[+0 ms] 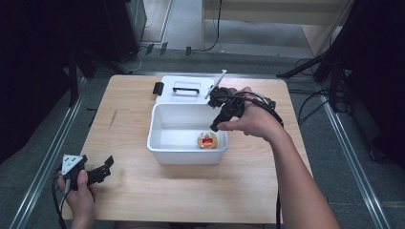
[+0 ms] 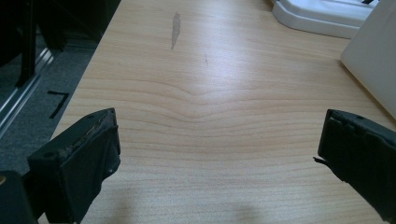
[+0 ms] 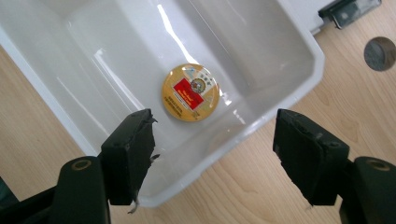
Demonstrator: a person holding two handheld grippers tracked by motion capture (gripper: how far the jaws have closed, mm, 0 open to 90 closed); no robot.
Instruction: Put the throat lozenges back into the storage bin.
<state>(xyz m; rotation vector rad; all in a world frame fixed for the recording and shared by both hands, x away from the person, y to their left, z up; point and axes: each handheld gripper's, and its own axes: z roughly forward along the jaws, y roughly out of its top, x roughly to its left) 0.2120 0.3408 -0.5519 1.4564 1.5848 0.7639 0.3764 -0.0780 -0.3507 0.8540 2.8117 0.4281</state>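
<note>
A round yellow tin (image 1: 207, 140) with a red label lies flat in the front right corner of a white plastic bin (image 1: 157, 138) at the table's middle. My right gripper (image 1: 215, 125) hovers over the bin's right side, pointing down at the tin. In the right gripper view its jaws stand wide open above the tin (image 3: 191, 92), one over the inside of the bin (image 3: 299, 88) and one outside its rim; the right gripper (image 3: 215, 135) holds nothing. My left gripper (image 1: 109, 167) rests low at the table's front left, open and empty (image 2: 219, 140) over bare wood.
The bin's white lid (image 1: 186, 89) with a dark handle lies flat behind the bin, a black clip (image 1: 158, 88) at its left. The left gripper view shows the bin wall (image 2: 373, 60) and lid (image 2: 322, 16) at the right. A dark round spot (image 3: 379, 53) marks the wood.
</note>
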